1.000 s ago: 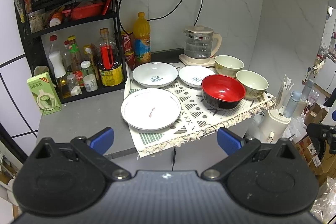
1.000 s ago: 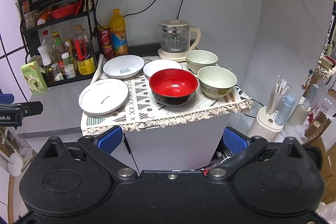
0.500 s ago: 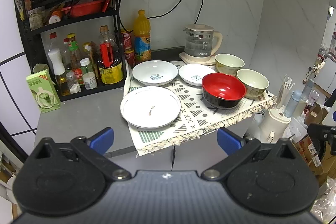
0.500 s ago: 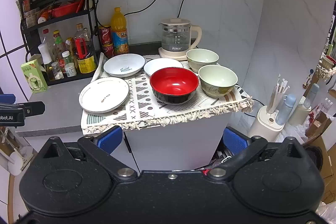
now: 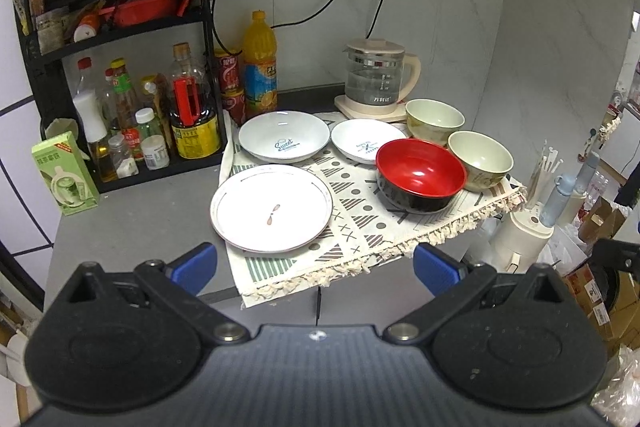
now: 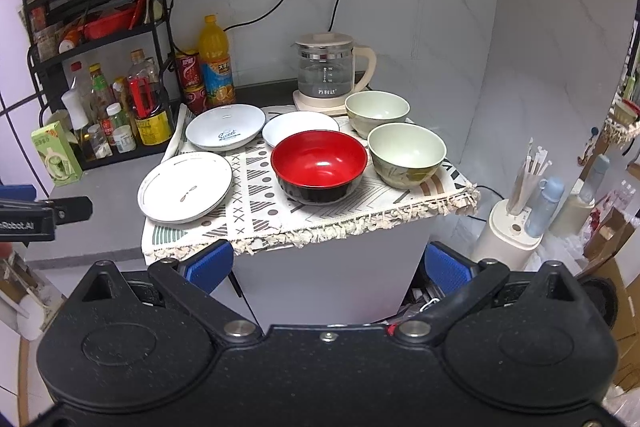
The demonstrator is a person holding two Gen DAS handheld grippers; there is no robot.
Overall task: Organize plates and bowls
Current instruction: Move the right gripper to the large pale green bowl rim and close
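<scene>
Six dishes sit spread on the patterned cloth (image 5: 360, 227): a flat white plate (image 5: 272, 213) at the near left corner, a "Sweet" plate (image 5: 282, 135) and a small white dish (image 5: 368, 145) behind it, then a red bowl (image 6: 319, 165) with two pale green bowls (image 6: 406, 153) to its right. Nothing is stacked yet. The left gripper (image 5: 316, 265) and right gripper (image 6: 327, 263) both hang short of the counter edge, tongs spread wide and empty. I'd say nest the green bowls first, pinching a rim firmly and lifting straight up, clear of the kettle (image 6: 334, 71) behind.
</scene>
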